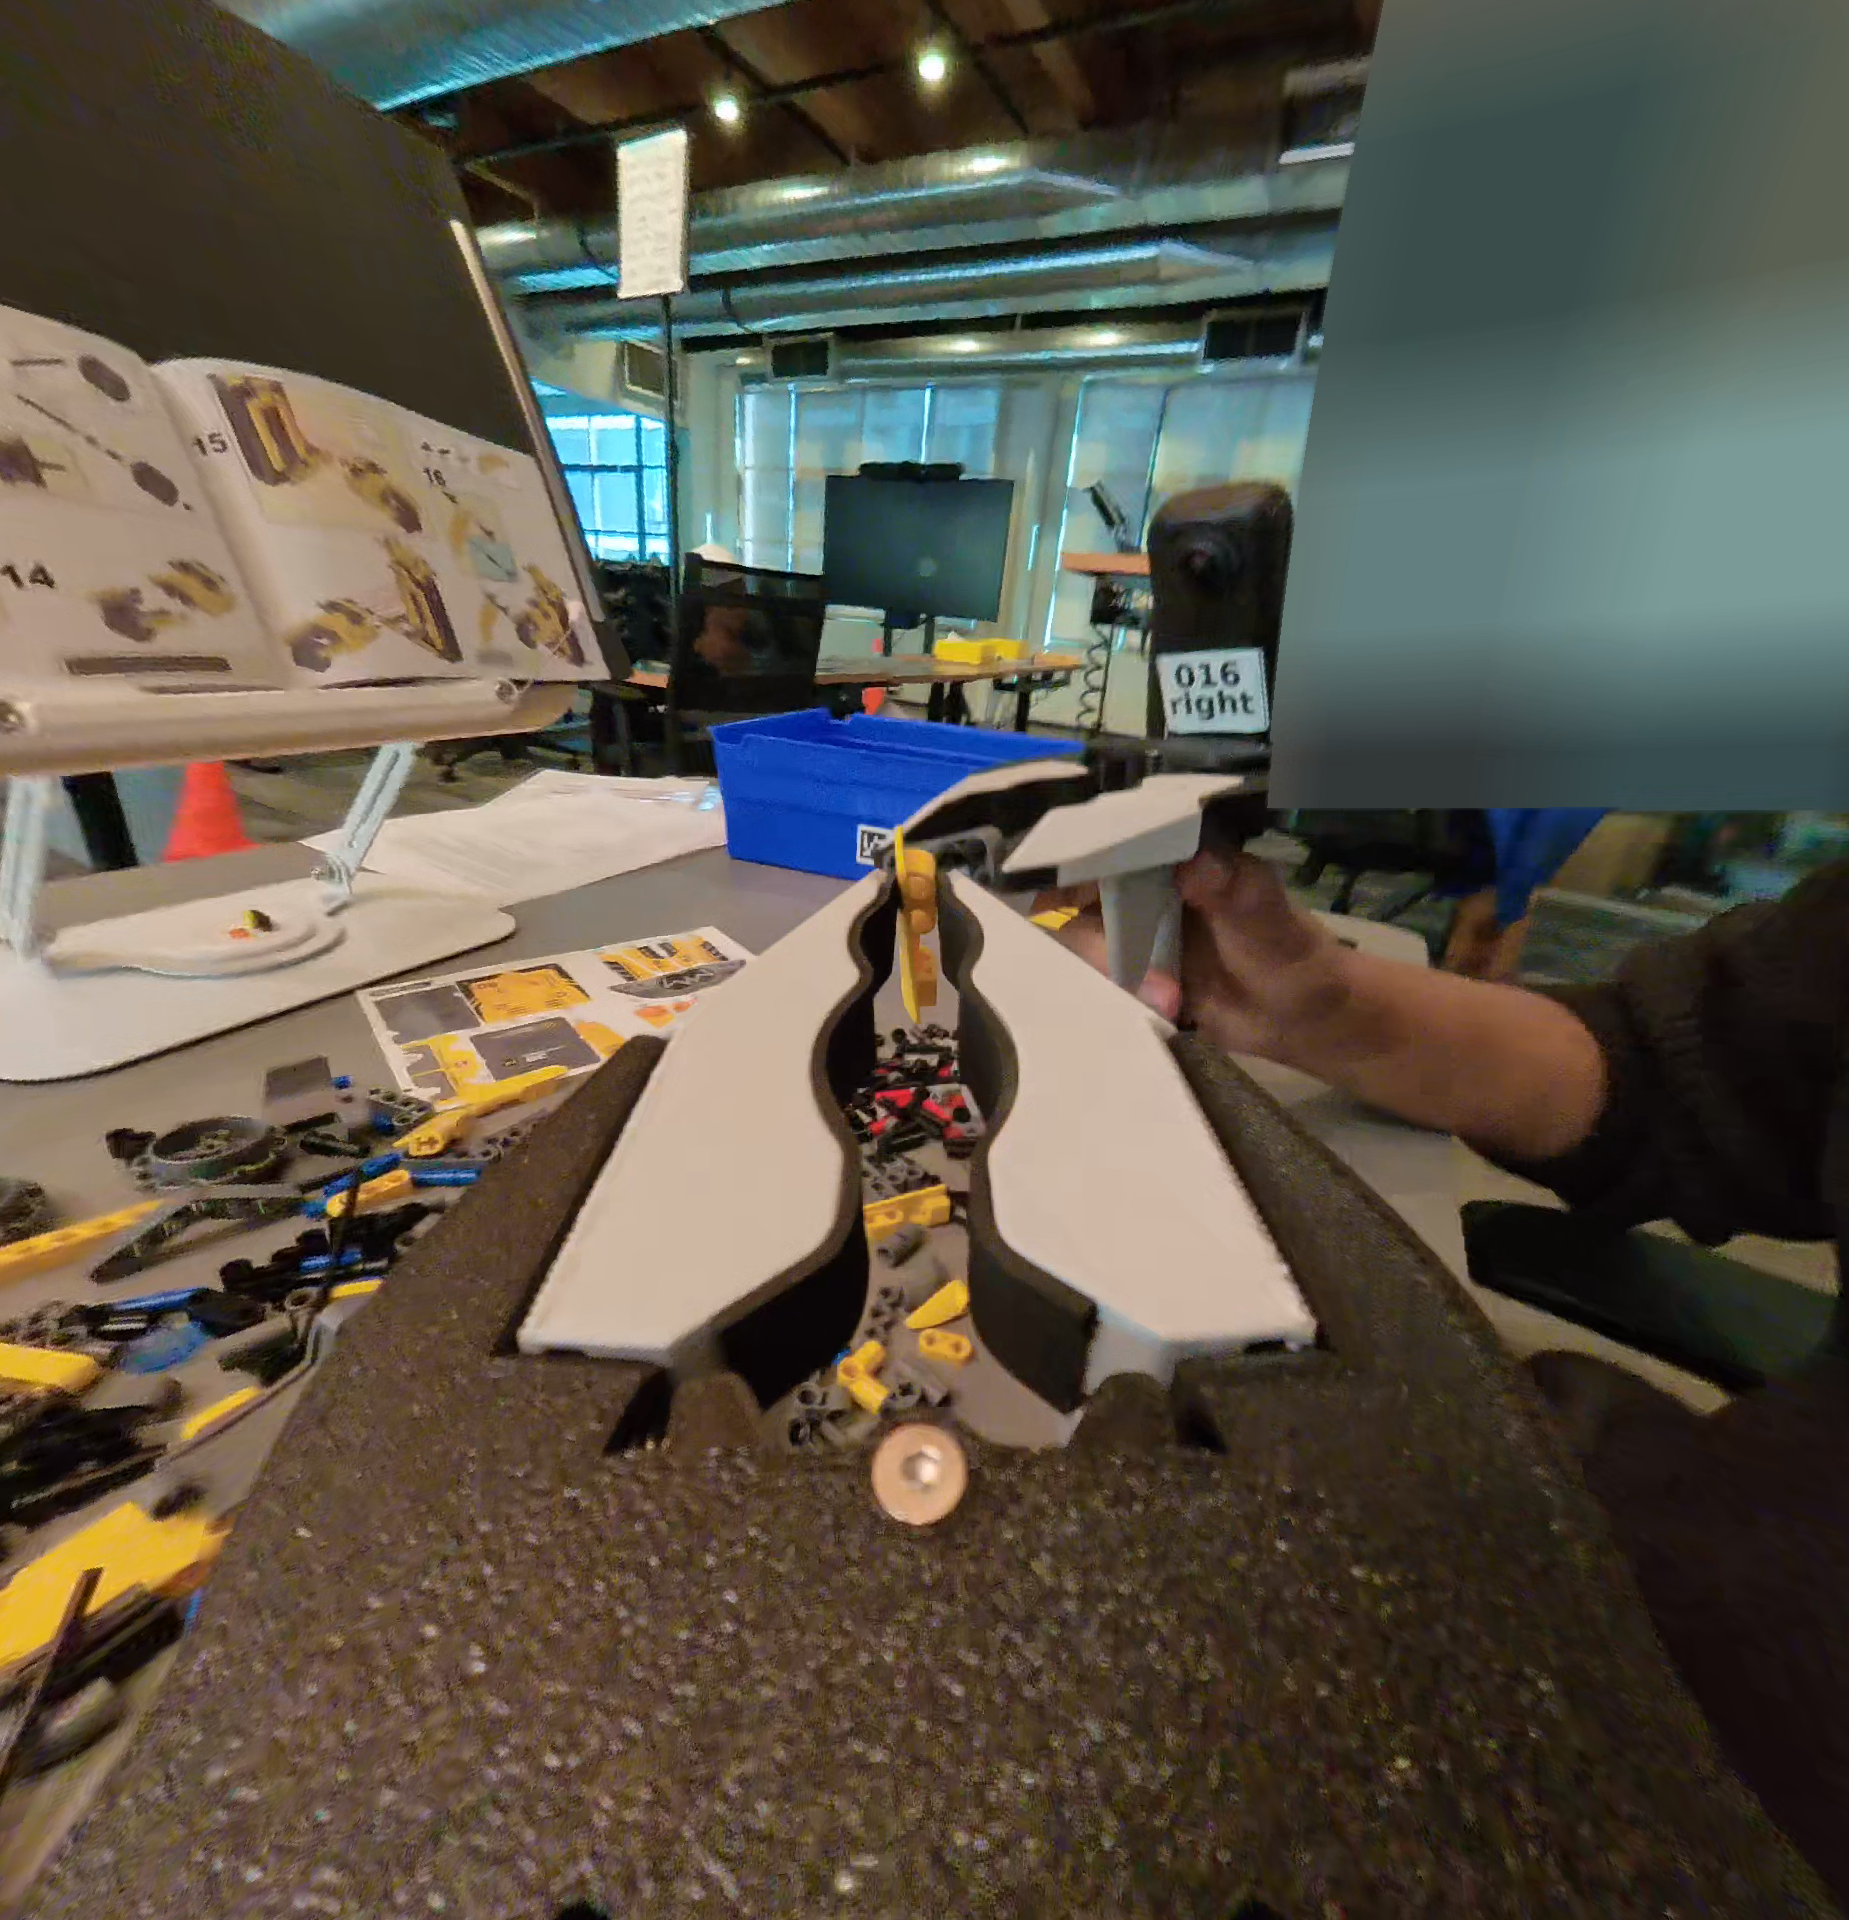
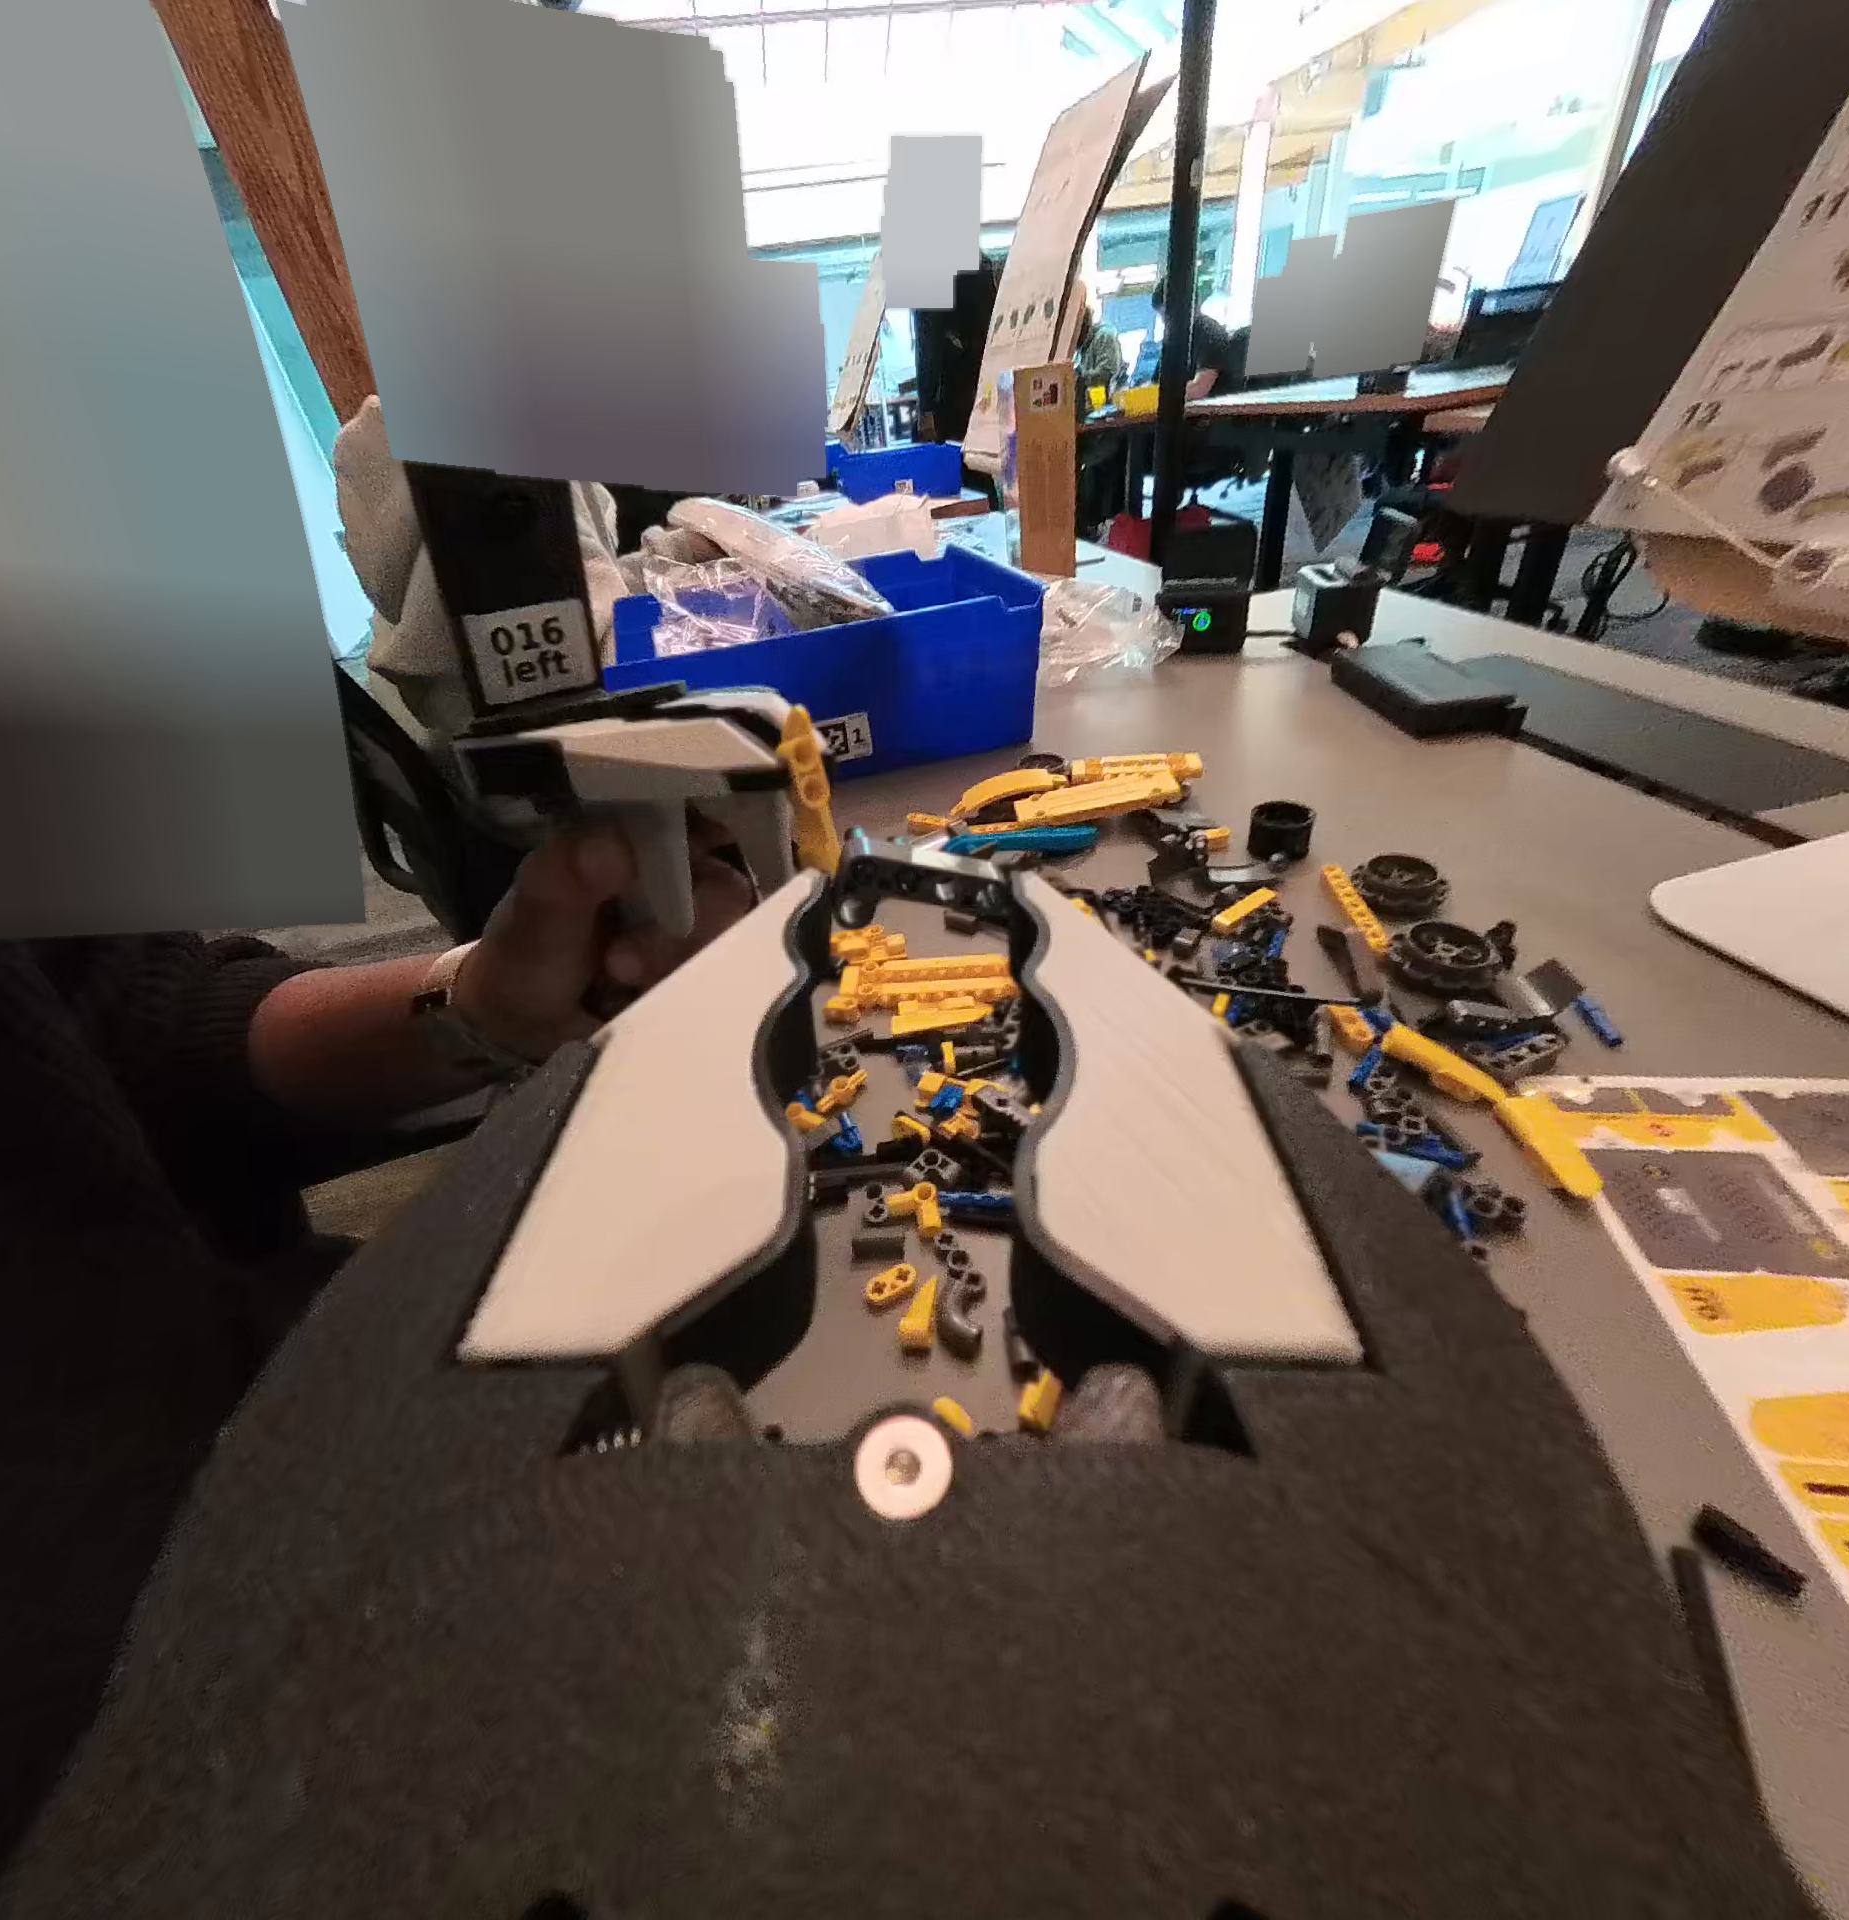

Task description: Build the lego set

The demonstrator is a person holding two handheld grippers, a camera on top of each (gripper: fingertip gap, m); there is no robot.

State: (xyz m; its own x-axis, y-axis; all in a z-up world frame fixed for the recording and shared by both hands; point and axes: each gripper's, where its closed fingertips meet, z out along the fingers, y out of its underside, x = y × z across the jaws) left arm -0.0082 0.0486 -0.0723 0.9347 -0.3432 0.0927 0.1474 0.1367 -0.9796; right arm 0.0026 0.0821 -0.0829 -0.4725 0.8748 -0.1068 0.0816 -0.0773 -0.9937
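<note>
My left gripper (image 1: 915, 883) is shut on a yellow curved building piece (image 1: 918, 935) and holds it upright above the table. My right gripper (image 2: 920, 883) is shut on a dark grey holed beam piece (image 2: 904, 878), held crosswise between its tips. The two grippers meet tip to tip. The yellow piece (image 2: 811, 800) stands right beside the grey piece's left end; I cannot tell if they touch. The right gripper (image 1: 956, 852) shows in the left wrist view from the right, with a hand on it. The left gripper (image 2: 774, 753) shows in the right wrist view at the left.
Loose yellow, black and blue pieces (image 2: 1263, 935) lie spread on the grey table (image 1: 587, 894) under both grippers. A blue bin (image 2: 899, 665) stands behind them. An open instruction booklet on a white stand (image 1: 276, 520) is at the left, and a sticker sheet (image 1: 546, 997) lies in front of it.
</note>
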